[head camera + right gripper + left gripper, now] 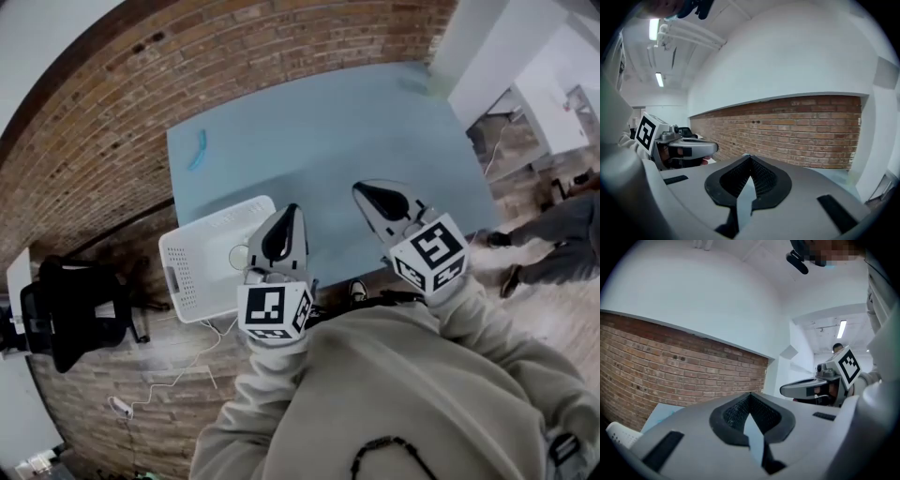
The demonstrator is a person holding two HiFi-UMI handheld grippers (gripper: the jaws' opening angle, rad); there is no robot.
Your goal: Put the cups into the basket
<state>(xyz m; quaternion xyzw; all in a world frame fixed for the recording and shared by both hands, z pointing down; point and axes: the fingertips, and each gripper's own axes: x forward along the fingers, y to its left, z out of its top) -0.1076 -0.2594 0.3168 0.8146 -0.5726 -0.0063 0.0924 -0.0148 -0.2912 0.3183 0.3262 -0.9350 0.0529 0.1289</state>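
Your sweatshirt fills the lower field, with both sleeves reaching forward over the near edge of the desk.

Left gripper: jaws together with nothing between them. It is held above the near left corner of the desk.

Right gripper: jaws likewise closed and empty. It sits beside the left one, over the middle of the near edge. Both gripper views look out level at the brick wall, not down at the work.

Basket: white, with perforated walls, at the near left corner of the desk. Whether it rests on the desk or stands just beside it cannot be told. A round rim shows inside it, partly hidden by the left gripper; this is probably a cup already placed.

Pale blue object: lies near the far left corner, too small to identify. No other cups show on the desk.

Step in hand, as a judgement: no carry is under way; you are between cups or done. If a cup remains, the next move calls for tilting one gripper down, parting its jaws, and closing on the cup wall before moving to the basket.
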